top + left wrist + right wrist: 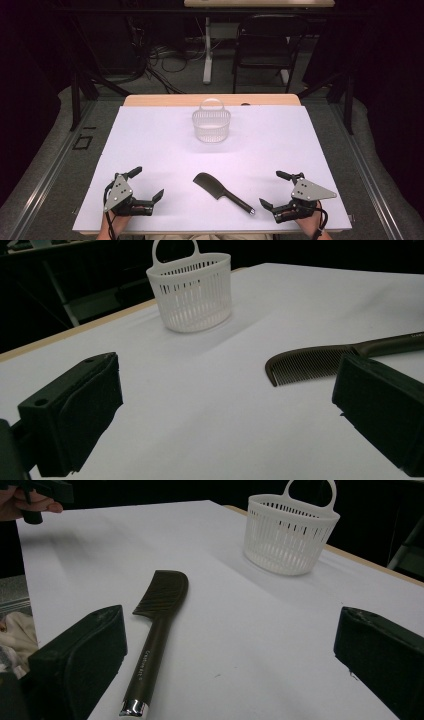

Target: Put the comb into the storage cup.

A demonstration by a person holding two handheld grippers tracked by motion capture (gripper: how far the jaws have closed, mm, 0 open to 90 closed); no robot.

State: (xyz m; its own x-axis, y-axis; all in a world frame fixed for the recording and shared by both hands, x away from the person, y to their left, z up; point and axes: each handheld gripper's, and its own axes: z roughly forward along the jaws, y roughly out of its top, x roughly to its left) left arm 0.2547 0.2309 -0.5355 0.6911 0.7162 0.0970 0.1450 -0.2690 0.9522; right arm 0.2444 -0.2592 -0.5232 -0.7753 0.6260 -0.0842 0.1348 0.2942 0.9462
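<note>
Left gripper [146, 184]: released, jaws wide, at desk's [150, 130] 7 o'clock.
Comb [221, 192]: dark, fine-toothed, silver-capped handle; at 6 o'clock, between grippers, touching neither.
Basket [211, 124]: white, slotted, upright at 12 o'clock.
Right gripper [275, 189]: released, empty, at 5 o'clock.

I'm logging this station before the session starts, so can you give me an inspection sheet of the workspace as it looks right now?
Surface: white sheet covering a wooden table, whose far edge shows bare.
Job's things: dark comb lying flat near the front, toothed head to the left, metal-capped handle end toward the right gripper; white slatted basket with a loop handle, upright near the far edge, looks empty.
Clutter: nothing seen.
Grippers: left gripper and right gripper both open, holding nothing, on either side of the comb.
Cables: a cable at each gripper near the hands; a tangle of cables on the floor beyond the table.
Surroundings: dark chair, white table leg, grey floor.
</note>
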